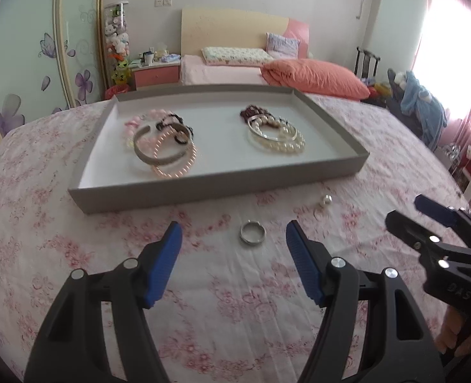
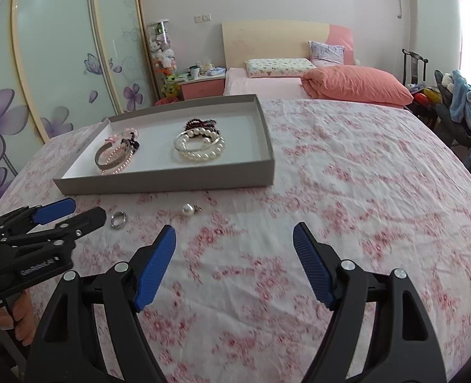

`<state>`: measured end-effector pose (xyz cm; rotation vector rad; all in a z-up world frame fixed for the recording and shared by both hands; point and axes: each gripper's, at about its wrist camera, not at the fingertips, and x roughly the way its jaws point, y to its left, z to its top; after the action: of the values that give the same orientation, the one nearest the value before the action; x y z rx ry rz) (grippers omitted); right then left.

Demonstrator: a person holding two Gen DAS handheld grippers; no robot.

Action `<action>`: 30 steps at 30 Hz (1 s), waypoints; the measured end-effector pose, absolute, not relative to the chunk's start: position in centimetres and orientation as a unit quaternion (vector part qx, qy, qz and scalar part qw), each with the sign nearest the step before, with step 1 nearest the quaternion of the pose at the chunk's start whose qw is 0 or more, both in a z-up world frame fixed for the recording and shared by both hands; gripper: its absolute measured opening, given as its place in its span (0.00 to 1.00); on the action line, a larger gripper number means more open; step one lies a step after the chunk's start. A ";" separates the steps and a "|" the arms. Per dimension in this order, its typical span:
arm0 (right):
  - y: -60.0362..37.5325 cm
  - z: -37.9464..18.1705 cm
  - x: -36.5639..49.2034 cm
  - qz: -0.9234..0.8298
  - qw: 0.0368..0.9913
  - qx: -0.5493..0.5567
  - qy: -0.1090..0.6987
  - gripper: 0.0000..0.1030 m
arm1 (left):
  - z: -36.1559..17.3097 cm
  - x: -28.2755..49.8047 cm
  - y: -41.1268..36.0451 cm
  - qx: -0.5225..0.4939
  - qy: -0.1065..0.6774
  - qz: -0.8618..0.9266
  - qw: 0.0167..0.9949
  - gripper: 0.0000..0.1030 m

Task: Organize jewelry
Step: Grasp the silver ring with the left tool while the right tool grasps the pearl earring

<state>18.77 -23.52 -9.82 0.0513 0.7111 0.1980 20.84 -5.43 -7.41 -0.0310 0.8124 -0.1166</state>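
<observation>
A silver ring [image 1: 252, 233] lies on the floral cloth in front of a grey tray [image 1: 203, 188]. My left gripper [image 1: 233, 233] is open, its blue fingertips on either side of the ring, just short of it. A pearl earring [image 1: 325, 199] lies to the ring's right. My right gripper [image 2: 233, 234] is open and empty over bare cloth, right of the ring [image 2: 118, 219] and the earring [image 2: 189, 209]. The tray [image 2: 171, 182] holds a grey cuff with pink beads [image 1: 162, 146] on the left and pearl bracelets [image 1: 277, 135] on the right.
The floral cloth [image 2: 347, 191] covers a broad round surface. Behind it are a bed with an orange pillow [image 1: 315, 78], a nightstand [image 1: 155, 75] and patterned wardrobe doors [image 2: 59, 63]. A chair with blue clothing [image 2: 465, 111] stands at the right.
</observation>
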 end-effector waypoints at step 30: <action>-22.1 -10.2 19.3 0.110 0.924 0.020 0.366 0.74 | -9.0 22.1 -0.8 0.021 0.434 0.046 0.900 0.22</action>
<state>19.31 -22.11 -10.18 0.0402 0.7505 0.2256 22.05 -0.80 -9.01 0.0433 0.8974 0.0952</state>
